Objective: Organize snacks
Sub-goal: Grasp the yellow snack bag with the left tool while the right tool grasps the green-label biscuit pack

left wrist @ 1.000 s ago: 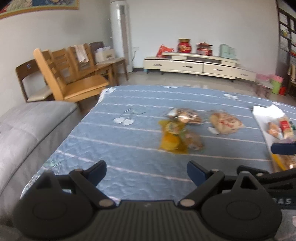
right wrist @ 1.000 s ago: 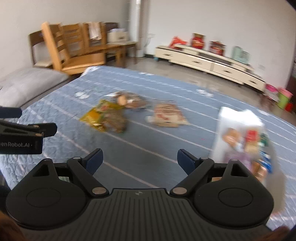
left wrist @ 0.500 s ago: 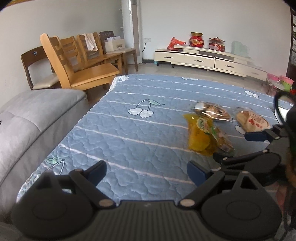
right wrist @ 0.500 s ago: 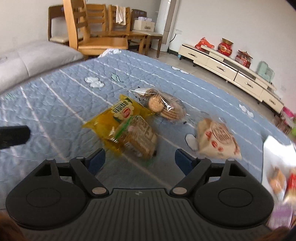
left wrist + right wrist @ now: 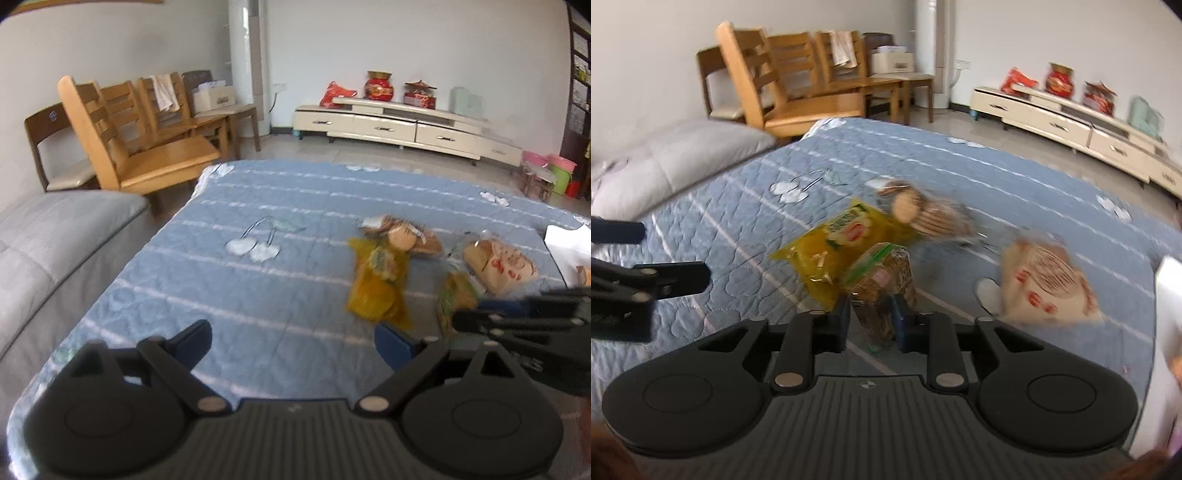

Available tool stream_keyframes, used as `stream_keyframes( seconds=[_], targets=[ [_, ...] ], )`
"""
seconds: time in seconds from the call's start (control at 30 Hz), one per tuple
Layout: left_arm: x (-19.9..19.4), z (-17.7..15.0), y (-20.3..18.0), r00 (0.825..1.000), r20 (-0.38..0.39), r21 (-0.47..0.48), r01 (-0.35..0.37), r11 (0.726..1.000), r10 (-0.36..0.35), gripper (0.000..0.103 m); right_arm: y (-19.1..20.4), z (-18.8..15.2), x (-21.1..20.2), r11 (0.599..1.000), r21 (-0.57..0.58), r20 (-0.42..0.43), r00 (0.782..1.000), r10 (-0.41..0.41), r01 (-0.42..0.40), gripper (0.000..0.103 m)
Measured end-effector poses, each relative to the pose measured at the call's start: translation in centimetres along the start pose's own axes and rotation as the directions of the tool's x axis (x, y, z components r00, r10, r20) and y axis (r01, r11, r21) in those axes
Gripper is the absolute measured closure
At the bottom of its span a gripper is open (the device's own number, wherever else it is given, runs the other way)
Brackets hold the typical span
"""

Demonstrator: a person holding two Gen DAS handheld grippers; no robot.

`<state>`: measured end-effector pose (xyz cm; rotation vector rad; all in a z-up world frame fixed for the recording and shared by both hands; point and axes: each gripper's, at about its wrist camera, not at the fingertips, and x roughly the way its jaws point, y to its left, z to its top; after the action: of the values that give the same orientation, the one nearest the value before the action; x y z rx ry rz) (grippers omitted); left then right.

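My right fingers [image 5: 871, 317] pinched the brown cracker packet [image 5: 882, 280] by its near end.
Left fingers [image 5: 293, 341] hung open and empty over the quilt [image 5: 221, 288], free to take the yellow bag [image 5: 376, 288].

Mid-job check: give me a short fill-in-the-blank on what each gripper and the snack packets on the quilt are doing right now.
1. The right gripper is shut on the ____ packet.
2. The left gripper is open and holds ____.
3. The yellow packet lies on the ____ quilt.
4. The biscuit packet lies ____ the yellow packet, farther from the cameras.

Missing words: brown-and-green; nothing; blue; behind
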<state>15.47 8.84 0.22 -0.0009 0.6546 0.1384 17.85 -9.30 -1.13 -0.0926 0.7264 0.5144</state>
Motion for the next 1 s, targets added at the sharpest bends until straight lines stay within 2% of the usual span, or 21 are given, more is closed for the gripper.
stream_keyframes(
  seconds=[0.17, 0.3, 0.4, 0.47, 0.6, 0.67, 0.73, 0.83, 0.87, 0.9, 0.93, 0.97, 1.0],
  targets=[
    [2.9, 2.1, -2.0, 0.999, 0.005, 0.022, 0.031, 0.999, -0.032, 0.007, -2.6, -0.7, -1.9, 0.99, 0.141, -0.01, 1.0, -0.025, 0.026, 0.082],
    [6.2, 2.9, -4.0, 0.999, -0.028, 0.075, 0.036, 0.997, -0.034, 0.007, -2.8, -0.6, -1.6, 0.991, 0.132, -0.023, 0.999, -0.032, 0.035, 0.08],
    [8.4, 3.1, -5.0, 0.997, -0.067, 0.087, 0.049, 0.995, -0.043, 0.007, -2.8, -0.4, -0.6, 0.989, 0.133, -0.032, 0.997, -0.065, 0.068, 0.065],
    [9.6, 3.0, -5.5, 0.995, -0.09, 0.094, 0.053, 0.994, -0.045, 0.009, -2.9, -0.5, 0.2, 0.985, 0.172, -0.038, 0.999, -0.029, 0.035, 0.059],
    [11.3, 2.9, -5.9, 0.99, -0.125, 0.094, 0.075, 0.993, -0.063, 0.021, -3.2, -0.7, 1.2, 0.973, 0.229, -0.054, 0.997, 0.051, -0.037, 0.058],
    [11.4, 3.0, -5.7, 0.99, -0.108, 0.071, 0.097, 0.993, -0.089, 0.034, -3.4, -0.9, 1.3, 0.962, 0.263, -0.041, 0.995, 0.086, -0.072, 0.058],
    [11.2, 3.3, -5.9, 0.989, -0.108, 0.069, 0.113, 0.991, -0.105, 0.059, -3.3, -1.0, 1.3, 0.956, 0.28, -0.023, 0.995, 0.092, -0.082, 0.058],
    [10.9, 3.3, -5.8, 0.99, -0.101, 0.074, 0.111, 0.991, -0.103, 0.066, -3.4, -0.9, 1.3, 0.946, 0.31, -0.005, 0.995, 0.103, -0.096, 0.058],
    [10.8, 3.3, -5.6, 0.99, -0.098, 0.071, 0.11, 0.991, -0.103, 0.066, -3.4, -1.0, 1.2, 0.945, 0.311, -0.006, 0.995, 0.104, -0.097, 0.056],
    [10.5, 3.3, -5.3, 0.99, -0.097, 0.059, 0.108, 0.992, -0.102, 0.066, -3.3, -1.1, 1.1, 0.946, 0.312, -0.011, 0.995, 0.095, -0.086, 0.047],
    [10.2, 3.3, -4.9, 0.99, -0.094, 0.05, 0.107, 0.993, -0.102, 0.067, -3.2, -1.2, 0.9, 0.947, 0.31, -0.01, 0.996, 0.085, -0.077, 0.024],
    [9.6, 3.3, -4.5, 0.992, -0.082, 0.049, 0.101, 0.994, -0.096, 0.067, -3.0, -1.2, 0.7, 0.951, 0.301, 0.001, 0.997, 0.08, -0.076, 0.014],
    [9.2, 3.4, -4.2, 0.993, -0.074, 0.051, 0.092, 0.994, -0.089, 0.067, -2.8, -0.9, 1.0, 0.953, 0.293, 0.004, 0.997, 0.078, -0.076, 0.01]
  ],
)
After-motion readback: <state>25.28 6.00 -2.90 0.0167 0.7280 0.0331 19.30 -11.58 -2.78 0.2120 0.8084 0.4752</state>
